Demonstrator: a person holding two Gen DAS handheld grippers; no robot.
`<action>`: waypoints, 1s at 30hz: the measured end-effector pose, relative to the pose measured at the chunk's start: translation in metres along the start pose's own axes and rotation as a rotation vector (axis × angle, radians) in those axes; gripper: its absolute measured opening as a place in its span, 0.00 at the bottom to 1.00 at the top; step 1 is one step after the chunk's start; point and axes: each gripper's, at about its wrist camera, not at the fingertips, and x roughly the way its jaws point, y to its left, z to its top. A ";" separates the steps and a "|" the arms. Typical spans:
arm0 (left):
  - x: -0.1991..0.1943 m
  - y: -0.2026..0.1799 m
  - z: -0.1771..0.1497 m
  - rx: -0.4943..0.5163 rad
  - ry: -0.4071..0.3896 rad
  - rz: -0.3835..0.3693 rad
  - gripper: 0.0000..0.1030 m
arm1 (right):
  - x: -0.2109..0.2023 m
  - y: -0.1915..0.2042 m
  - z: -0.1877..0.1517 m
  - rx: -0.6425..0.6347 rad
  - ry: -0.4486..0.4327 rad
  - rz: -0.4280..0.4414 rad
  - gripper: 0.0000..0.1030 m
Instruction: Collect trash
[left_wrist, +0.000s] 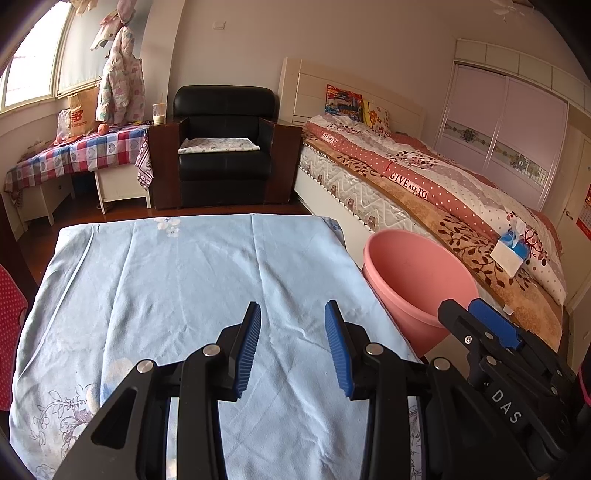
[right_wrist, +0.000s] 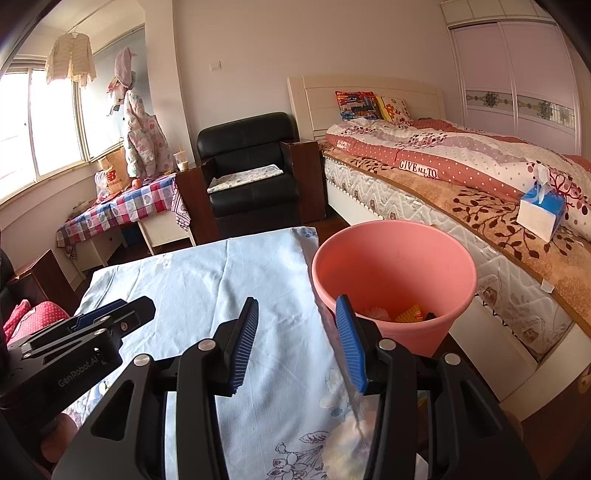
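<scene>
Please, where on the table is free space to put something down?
The blue cloth is bare from the left tongs to its far edge facing the armchair. The right side is tight: pink bucket, right tongs, then the bed.

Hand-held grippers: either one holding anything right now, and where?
Nothing held. Left hand-held gripper and right hand-held gripper are both open and empty over the light blue floral tablecloth.

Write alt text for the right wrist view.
An open, empty right gripper hovers over a table draped in light blue cloth, beside a pink bucket holding a few scraps of trash. The left gripper, a bed and a black armchair are visible.
</scene>
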 end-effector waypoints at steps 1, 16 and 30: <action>0.000 0.000 0.000 -0.001 0.001 0.000 0.35 | 0.000 0.000 0.000 0.000 0.000 0.000 0.43; 0.004 0.002 -0.005 -0.003 0.009 0.002 0.35 | 0.002 0.000 -0.004 -0.001 0.005 -0.001 0.43; 0.007 0.008 -0.006 -0.012 0.025 0.009 0.35 | 0.007 0.000 -0.006 -0.003 0.013 -0.005 0.43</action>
